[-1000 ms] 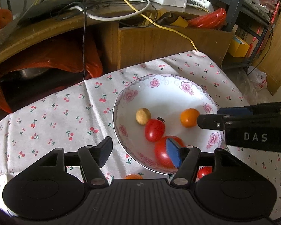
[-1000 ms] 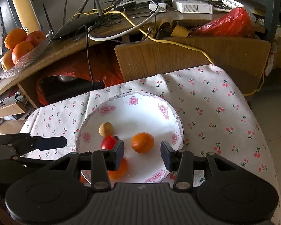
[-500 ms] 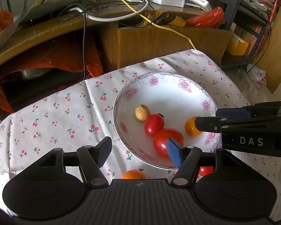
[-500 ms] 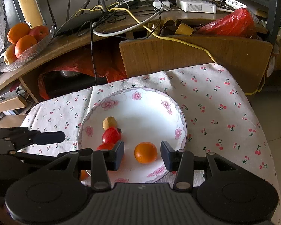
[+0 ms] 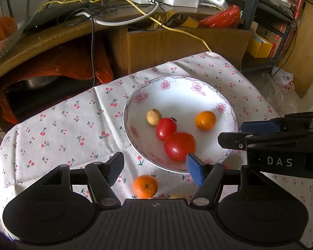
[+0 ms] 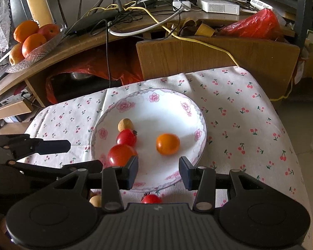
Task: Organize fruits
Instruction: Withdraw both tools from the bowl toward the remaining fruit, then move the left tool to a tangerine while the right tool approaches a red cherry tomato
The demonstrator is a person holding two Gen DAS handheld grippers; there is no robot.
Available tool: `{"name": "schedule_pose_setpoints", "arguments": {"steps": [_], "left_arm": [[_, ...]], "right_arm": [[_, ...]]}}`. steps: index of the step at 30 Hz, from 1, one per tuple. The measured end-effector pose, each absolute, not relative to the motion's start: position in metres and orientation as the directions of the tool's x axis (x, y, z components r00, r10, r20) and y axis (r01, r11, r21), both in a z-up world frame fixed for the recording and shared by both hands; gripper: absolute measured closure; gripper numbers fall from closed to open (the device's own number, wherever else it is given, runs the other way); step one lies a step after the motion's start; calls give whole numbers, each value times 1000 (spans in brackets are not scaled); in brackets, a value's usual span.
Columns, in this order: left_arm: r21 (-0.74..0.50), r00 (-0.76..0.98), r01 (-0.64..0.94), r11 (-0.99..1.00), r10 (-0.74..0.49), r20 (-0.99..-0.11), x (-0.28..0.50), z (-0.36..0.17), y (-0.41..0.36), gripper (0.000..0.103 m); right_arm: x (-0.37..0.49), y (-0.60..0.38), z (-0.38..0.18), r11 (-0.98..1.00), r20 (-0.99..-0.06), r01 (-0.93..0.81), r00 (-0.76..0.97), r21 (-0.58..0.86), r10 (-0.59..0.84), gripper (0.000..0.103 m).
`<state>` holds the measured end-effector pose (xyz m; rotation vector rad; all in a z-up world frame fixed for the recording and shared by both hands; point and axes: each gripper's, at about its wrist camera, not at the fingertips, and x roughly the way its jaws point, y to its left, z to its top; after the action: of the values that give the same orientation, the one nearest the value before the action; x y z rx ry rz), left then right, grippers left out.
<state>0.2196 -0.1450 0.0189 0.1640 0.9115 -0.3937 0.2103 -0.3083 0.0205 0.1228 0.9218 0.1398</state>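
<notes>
Since a second ago the orange [image 6: 168,143] sits free in the floral bowl [image 5: 229,112], right of both tomatoes [image 5: 179,145]; one more fruit looks sorted. The left gripper [image 5: 156,167] hangs open and empty above a tangerine [image 5: 145,186] just outside the bowl's near rim; the right gripper [image 6: 158,171] gapes empty too. These round fruits have no clear long axis.

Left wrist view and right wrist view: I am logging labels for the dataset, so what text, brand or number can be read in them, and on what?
"DAS": white capitals on the black body of the right gripper, read in the left wrist view.
The white boxes on the desk: any markings are too small to read.
The plate and the tablecloth carry only flower and cherry patterns, no words.
</notes>
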Motion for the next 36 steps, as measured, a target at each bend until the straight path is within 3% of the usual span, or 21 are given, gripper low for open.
{"name": "schedule_pose_setpoints", "arguments": {"steps": [36], "left_arm": [[-1,493,412,911,-224,-840,161,4,-144,32]], "right_arm": [[147,-296,7,986,-823,-55,543,160,164,65]]}}
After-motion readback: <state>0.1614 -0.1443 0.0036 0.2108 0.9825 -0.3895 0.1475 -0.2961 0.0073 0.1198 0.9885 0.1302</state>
